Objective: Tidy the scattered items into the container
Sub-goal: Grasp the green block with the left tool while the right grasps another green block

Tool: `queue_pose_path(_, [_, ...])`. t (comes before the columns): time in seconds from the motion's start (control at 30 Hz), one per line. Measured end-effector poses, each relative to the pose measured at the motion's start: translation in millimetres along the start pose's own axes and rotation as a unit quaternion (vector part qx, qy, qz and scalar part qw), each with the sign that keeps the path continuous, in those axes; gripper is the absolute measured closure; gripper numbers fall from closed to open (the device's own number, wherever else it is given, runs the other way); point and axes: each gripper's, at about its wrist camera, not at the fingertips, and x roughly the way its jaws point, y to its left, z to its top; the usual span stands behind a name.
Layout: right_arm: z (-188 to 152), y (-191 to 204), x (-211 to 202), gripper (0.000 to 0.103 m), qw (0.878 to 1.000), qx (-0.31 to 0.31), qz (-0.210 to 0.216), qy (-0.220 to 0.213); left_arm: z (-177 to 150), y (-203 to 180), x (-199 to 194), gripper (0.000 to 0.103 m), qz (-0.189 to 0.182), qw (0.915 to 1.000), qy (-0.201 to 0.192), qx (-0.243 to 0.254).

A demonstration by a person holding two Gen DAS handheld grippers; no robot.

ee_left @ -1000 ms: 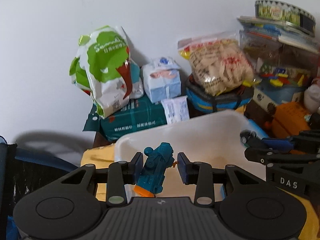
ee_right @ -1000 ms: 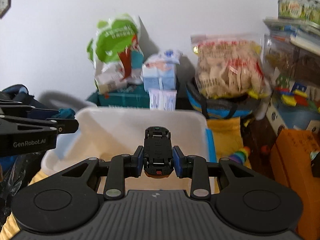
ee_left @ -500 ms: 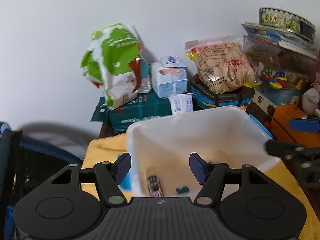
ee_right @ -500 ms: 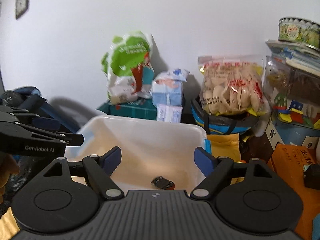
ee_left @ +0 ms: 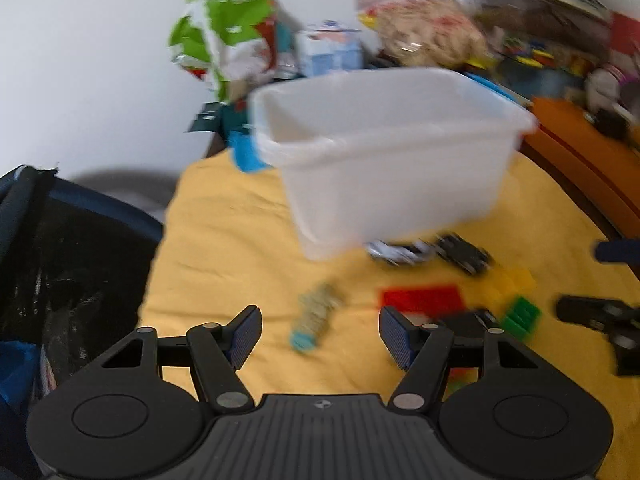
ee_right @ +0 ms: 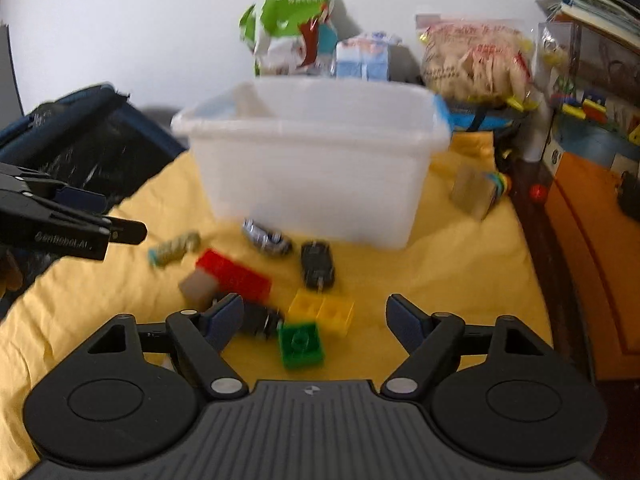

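Note:
A white translucent container (ee_left: 384, 148) (ee_right: 316, 152) stands on a yellow cloth (ee_left: 224, 232). In front of it lie scattered toys: a pale beaded toy with a teal end (ee_left: 316, 316) (ee_right: 174, 247), a silver car (ee_right: 266, 238), a black car (ee_right: 317, 265) (ee_left: 464, 254), a red brick (ee_right: 234, 274) (ee_left: 422, 299), a yellow brick (ee_right: 322, 312), a green brick (ee_right: 300, 344) (ee_left: 520, 316), a tan block (ee_right: 197, 288). My left gripper (ee_left: 320, 336) is open and empty above the beaded toy. My right gripper (ee_right: 314, 320) is open and empty over the yellow and green bricks.
Behind the container sit a green-white bag (ee_right: 288, 24), a blue tissue pack (ee_right: 362, 58) and a snack bag (ee_right: 476, 64). A dark bag (ee_right: 80, 132) lies left, an orange box (ee_right: 592, 248) right. A small tan and rainbow item (ee_right: 478, 190) lies right of the container.
One second ago the left held a teal toy and the right a black car over the container. Both opened and dropped them in. Both grippers have since pulled back and lowered toward the scattered toys.

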Motion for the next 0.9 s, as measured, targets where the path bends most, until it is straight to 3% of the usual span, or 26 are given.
queue_pose_path(0.1, [-9,2,4,0.032,1.000,-0.007,0.005,0.007,-16,-24,-6,0.034,-0.021,0.9996,0.004,0.020])
queue_pose_path(0.37, [-22,-6,4,0.033,1.000,-0.006,-0.007,0.015,-48,-68,4,0.035,-0.043,0.9977,0.018,0.049])
queue_pose_path(0.47, [-26,-7,5,0.033,1.000,-0.010,-0.003,0.018,-52,-69,14,0.050,-0.043,0.9979,0.023,0.043])
queue_pose_path(0.57, [-27,-6,8,0.033,1.000,-0.012,0.003,0.018,-54,-67,21,0.053,-0.038,0.9982,0.030,0.036])
queue_pose_path(0.7, [-27,-3,18,0.038,1.000,-0.019,0.006,0.019,-57,-64,26,0.068,-0.034,0.9983,0.036,0.032])
queue_pose_path(0.8, [-28,-1,27,0.048,1.000,-0.018,0.008,0.022,-58,-66,25,0.069,-0.035,0.9982,0.033,0.036])
queue_pose_path(0.9, [-30,1,35,0.049,1.000,-0.012,0.010,0.027,-60,-66,26,0.069,-0.035,0.9980,0.036,0.038])
